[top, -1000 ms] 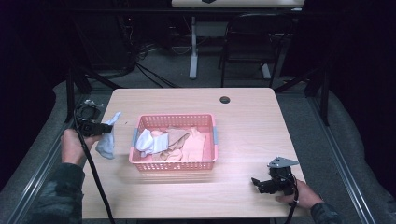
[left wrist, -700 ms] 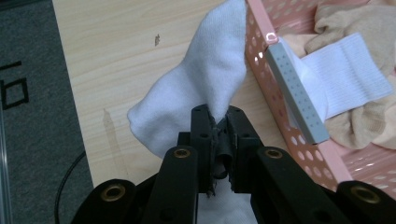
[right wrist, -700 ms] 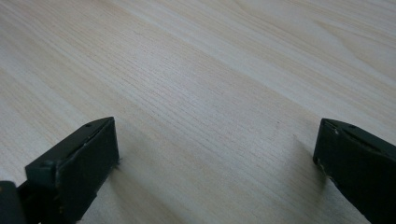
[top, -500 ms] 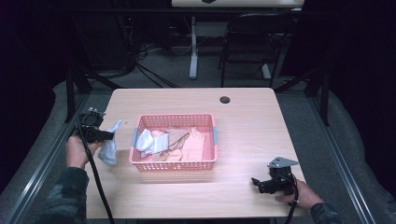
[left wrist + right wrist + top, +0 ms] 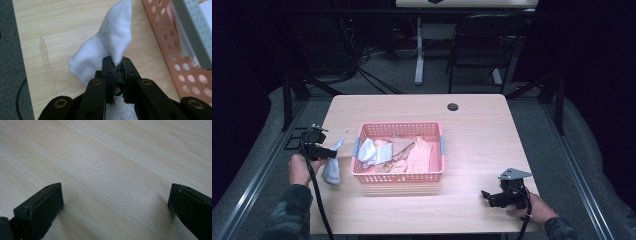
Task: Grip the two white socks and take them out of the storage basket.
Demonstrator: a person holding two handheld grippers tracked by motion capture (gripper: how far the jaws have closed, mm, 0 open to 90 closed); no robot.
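A white sock [image 5: 332,167] [image 5: 107,47] hangs from my left gripper [image 5: 329,151] [image 5: 116,63], whose jaws are shut on its cloth, left of the basket and low over the table's left side. The pink basket [image 5: 398,175] [image 5: 175,57] stands mid-table with several pale socks and cloths in it. Near the front right corner my right gripper [image 5: 489,196] [image 5: 115,202] rests low over bare wood, jaws wide open with nothing between them.
The wooden table [image 5: 472,135] has a small dark round cap [image 5: 453,106] near its far edge. A white-grey cloth [image 5: 192,30] hangs over the basket's near rim. Dark floor, cables and a chair lie beyond the table.
My left gripper has come down with the white sock, which now hangs close to the tabletop beside the basket. The right gripper has stayed where it was.
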